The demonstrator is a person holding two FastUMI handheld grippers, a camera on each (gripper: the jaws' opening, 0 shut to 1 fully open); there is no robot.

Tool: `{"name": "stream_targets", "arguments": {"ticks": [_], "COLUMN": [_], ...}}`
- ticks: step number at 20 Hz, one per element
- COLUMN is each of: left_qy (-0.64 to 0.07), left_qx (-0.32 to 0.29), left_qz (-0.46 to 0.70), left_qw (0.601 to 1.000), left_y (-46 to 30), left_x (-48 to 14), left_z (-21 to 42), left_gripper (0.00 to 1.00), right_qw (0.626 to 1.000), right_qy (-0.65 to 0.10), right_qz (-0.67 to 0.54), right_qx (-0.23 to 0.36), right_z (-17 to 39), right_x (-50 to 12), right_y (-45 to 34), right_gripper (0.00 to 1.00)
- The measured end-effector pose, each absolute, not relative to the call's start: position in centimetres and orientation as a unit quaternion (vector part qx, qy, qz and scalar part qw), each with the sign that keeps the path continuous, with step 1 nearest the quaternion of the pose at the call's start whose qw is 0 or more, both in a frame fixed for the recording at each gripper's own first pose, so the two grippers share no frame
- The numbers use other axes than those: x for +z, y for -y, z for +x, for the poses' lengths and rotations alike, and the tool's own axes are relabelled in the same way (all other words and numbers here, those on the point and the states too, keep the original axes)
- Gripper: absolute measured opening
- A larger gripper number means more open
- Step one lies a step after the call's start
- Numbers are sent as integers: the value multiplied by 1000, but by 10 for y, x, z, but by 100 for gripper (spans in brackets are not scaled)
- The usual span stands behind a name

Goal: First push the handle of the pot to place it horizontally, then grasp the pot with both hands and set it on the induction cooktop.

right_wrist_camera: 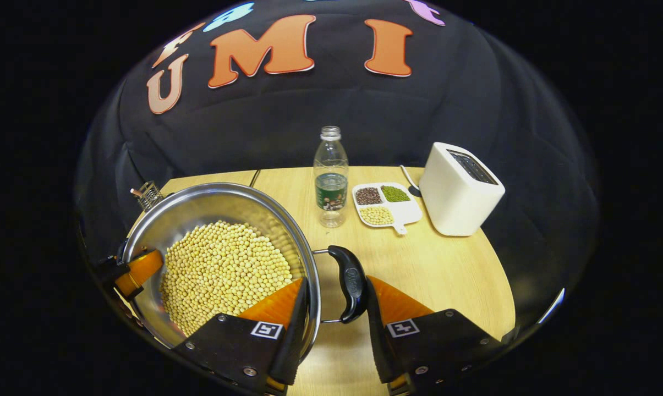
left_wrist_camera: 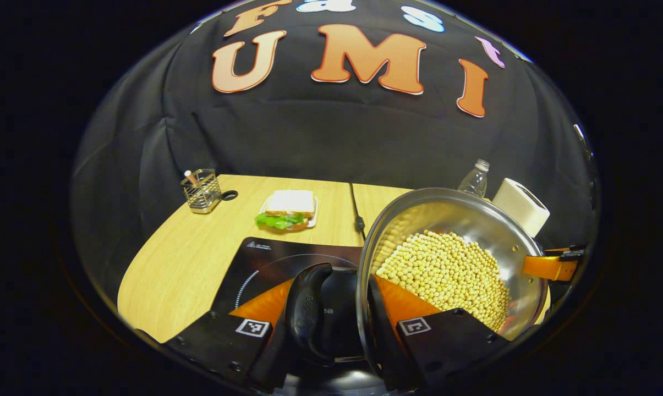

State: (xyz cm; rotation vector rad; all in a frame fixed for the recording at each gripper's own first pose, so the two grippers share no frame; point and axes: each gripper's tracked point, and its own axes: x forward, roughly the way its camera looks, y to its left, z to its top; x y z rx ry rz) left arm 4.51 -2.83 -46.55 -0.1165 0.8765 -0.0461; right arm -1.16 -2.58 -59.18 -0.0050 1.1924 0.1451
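Steel pot (left_wrist_camera: 463,220), full of pale beans (left_wrist_camera: 447,275), fills the lower right of the left gripper view, over the black induction cooktop (left_wrist_camera: 265,264) on the wooden table (left_wrist_camera: 188,247). At bottom centre the left gripper (left_wrist_camera: 339,308) is closed across the pot's rim and black side handle (left_wrist_camera: 309,308). In the right gripper view's lower centre, the right gripper (right_wrist_camera: 337,297) likewise clamps the rim and other handle (right_wrist_camera: 350,283). A bottle (right_wrist_camera: 331,176) and toaster (right_wrist_camera: 460,190) stand behind.
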Motion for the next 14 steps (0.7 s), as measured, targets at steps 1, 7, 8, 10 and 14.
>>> {"name": "stream_targets", "arguments": {"ticks": [1, 7, 8, 10, 14], "left_qy": [-423, -421, -421, -422, -419], "left_qx": [-19, 3, 7, 13, 27], "left_qz": [-56, -59, -62, -68, -69], "left_qw": [904, 905, 905, 904, 905], "left_y": [20, -31, -38, -57, -88], "left_x": [-464, -461, -462, -463, -464], "left_z": [46, 47, 44, 44, 42], "left_gripper": [67, 71, 71, 71, 67], "right_qw": [825, 820, 820, 821, 820], "right_qy": [-561, -565, -564, -562, -561], "right_qz": [-3, -5, -9, -15, -16], "right_qx": [72, 95, 98, 104, 114], "right_z": [-11, -4, -2, 2, 6], "right_x": [-593, -603, -602, -598, -599], "right_y": [25, 23, 23, 24, 26], "right_gripper": [54, 54, 54, 54, 54]}}
